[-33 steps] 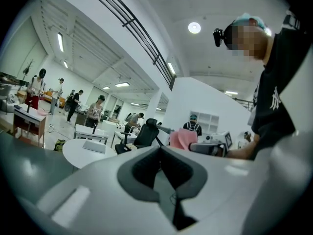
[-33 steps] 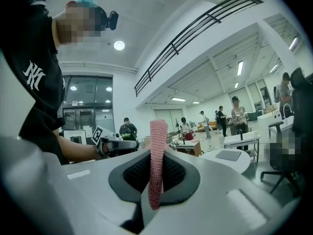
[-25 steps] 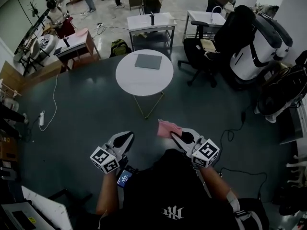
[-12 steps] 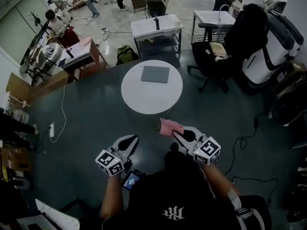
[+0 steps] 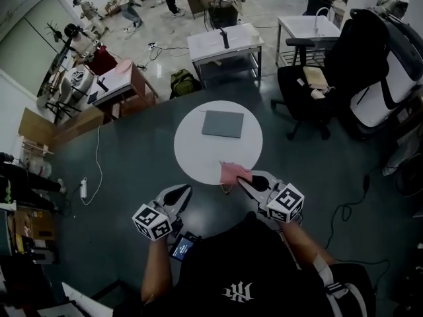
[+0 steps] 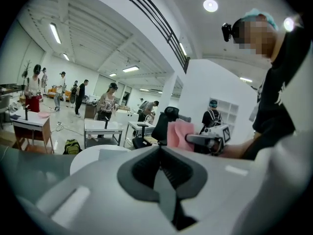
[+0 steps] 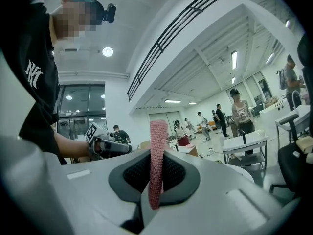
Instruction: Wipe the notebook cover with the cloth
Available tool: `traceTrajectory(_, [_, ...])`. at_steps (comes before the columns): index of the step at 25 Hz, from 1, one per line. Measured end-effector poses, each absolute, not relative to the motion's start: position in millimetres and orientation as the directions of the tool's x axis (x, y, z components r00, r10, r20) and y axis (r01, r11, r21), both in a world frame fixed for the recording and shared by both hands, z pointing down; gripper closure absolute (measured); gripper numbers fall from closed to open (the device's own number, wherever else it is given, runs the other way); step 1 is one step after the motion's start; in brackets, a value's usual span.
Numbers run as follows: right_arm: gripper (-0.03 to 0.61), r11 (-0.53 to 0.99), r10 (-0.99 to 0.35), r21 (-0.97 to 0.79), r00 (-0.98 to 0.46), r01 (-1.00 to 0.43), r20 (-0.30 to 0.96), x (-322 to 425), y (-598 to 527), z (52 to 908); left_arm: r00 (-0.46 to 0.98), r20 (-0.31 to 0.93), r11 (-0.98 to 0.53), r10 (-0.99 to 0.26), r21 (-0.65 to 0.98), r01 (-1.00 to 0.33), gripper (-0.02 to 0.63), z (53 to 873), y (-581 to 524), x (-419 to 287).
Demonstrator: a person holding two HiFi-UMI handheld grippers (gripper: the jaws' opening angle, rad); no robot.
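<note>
My right gripper (image 5: pixel 246 185) is clamped on the pink cloth (image 5: pixel 232 174). It pinches 1 edge, so the rest stands free ahead of the jaws, ready to be pressed down as a wiping pad. My left gripper (image 5: pixel 180 193) has its jaws together with nothing between them. I hold it low at my side, spare, I judge, for steadying the book. The grey notebook (image 5: pixel 223 123) lies closed and flat on the round white table (image 5: pixel 188 154), toward the far side, well apart from both grippers. Its cover is not yet touched, and wiping calls for a reach over the near rim.
</note>
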State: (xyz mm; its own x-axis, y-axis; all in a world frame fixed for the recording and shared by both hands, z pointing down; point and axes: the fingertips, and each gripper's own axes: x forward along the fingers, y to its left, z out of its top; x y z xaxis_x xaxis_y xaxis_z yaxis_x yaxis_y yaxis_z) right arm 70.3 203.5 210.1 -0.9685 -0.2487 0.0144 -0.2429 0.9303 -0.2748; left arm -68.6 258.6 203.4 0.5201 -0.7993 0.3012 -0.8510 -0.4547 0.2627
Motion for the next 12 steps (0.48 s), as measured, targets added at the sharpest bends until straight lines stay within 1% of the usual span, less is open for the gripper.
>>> traceTrajectory(3, [0.566, 0.929, -0.242, -0.286, -0.970, -0.235, 0.009, 56.5, 172.7, 218.7, 0.497, 0.316, -0.429, -0.809, 0.262, -0.865, 0.609, 206.5, 230.2, -81.5])
traceTrajectory(8, [0.567, 0.905, -0.272, -0.335, -0.962, -0.261, 0.014, 35.1, 134.5, 234.4, 0.486, 0.375, -0.404, -0.789, 0.279, -0.871, 0.609, 225.9, 193.9, -109.3])
traceTrajectory(12, [0.566, 0.882, -0.303, -0.365, -0.952, -0.300, 0.049, 22.3, 115.2, 252.0, 0.512, 0.406, -0.417, -0.757, 0.304, -0.857, 0.609, 242.0, 158.0, -134.7])
